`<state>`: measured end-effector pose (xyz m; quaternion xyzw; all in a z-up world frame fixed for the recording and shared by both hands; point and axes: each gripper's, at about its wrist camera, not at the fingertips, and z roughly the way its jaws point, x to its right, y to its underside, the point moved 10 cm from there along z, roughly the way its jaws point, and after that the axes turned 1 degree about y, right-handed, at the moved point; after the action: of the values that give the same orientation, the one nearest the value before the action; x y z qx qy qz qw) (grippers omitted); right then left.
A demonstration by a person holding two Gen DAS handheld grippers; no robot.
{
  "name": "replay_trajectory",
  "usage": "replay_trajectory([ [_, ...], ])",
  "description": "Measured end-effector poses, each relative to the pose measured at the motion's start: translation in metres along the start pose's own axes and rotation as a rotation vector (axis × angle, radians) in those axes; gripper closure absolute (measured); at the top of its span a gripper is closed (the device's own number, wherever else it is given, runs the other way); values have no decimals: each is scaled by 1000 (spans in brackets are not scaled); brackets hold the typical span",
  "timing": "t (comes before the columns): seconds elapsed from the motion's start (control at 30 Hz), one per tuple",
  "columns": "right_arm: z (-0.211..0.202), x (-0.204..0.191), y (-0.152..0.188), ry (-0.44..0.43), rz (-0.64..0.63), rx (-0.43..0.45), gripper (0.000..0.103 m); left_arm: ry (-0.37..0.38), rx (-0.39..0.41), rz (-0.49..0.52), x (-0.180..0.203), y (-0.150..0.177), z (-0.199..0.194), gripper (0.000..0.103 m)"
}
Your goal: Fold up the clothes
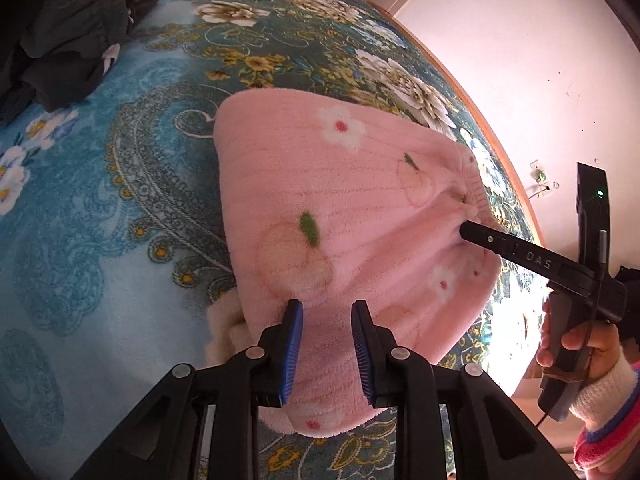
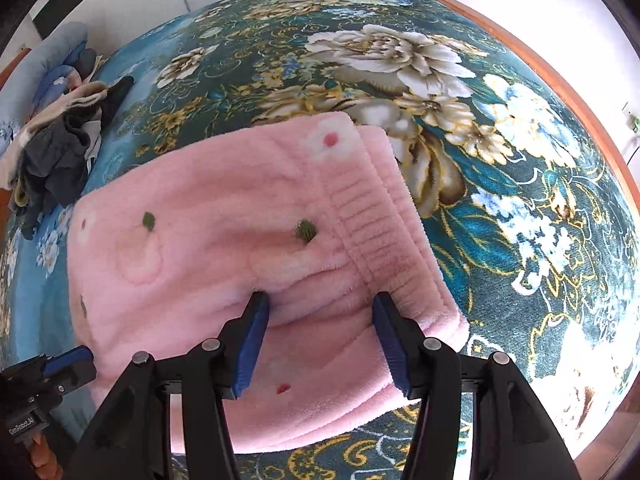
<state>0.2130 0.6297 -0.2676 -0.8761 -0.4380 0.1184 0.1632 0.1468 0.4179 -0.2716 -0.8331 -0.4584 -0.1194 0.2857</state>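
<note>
A pink fleece garment (image 2: 256,280), printed with small white flowers and green leaves, lies folded over on itself on a flowered bedspread (image 2: 500,168), its ribbed elastic band (image 2: 380,256) toward the right side of the bed. In the right wrist view, a second layer of the same pink cloth shows beneath the top one along the near edge.

The right gripper (image 2: 320,320) stands with its blue-padded jaws wide apart, tips pressing into the plush just short of the ribbed band and holding nothing. The left gripper (image 1: 326,320) hovers low over the garment's near left corner with its jaws parted more narrowly and nothing between them. In the left wrist view, a hand (image 1: 576,344) in a cream cuff grips the right tool's handle.

The fleece looks thick, soft and light, the kind of cloth that dents under a fingertip, bunches instead of creasing, and springs back a little from a fold. It seems unlikely to slip from ribbed pads. The firmest places to take hold appear to be the stitched band and the doubled corners, where both layers can be pinched together; a pinch in the middle would probably lift only the top layer.

A heap of dark clothes (image 1: 76,36) lies well apart at the far left of the bed. Whether the pink piece needs another fold or is being pressed flat cannot be told.
</note>
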Motion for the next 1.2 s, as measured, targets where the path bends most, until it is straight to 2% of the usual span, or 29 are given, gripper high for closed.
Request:
replay_trajectory([
  [0.07,-13,-6,6,-8,3,29,47,-35,74,3,-1,7,-9,63],
  [0.13,-19,-11,21,-9,6,31,47,-64,120,24,0,19,-12,57],
  [0.2,-21,-13,41,0,9,28,46,-89,118,58,1,34,-10,56],
  [0.27,-19,-13,61,14,6,21,36,-108,107,71,4,44,-3,56],
  [0.3,-17,-12,71,21,6,14,34,-110,109,67,5,47,-2,56],
  [0.4,-8,-6,101,45,29,-19,33,-120,112,47,5,52,2,49],
  [0.5,7,1,126,83,46,-60,30,-137,82,29,-1,59,10,45],
  [0.63,15,1,133,120,49,-28,25,-157,57,13,-10,64,20,41],
  [0.83,16,-5,124,144,31,64,24,-175,50,8,-18,65,29,31],
  [0.93,17,-5,124,156,38,102,14,-187,34,6,-22,68,34,25],
  [1.03,19,-7,126,160,47,133,11,-196,20,25,-21,69,38,23],
  [1.2,20,-12,130,163,53,172,6,-213,-4,56,-19,72,44,13],
])
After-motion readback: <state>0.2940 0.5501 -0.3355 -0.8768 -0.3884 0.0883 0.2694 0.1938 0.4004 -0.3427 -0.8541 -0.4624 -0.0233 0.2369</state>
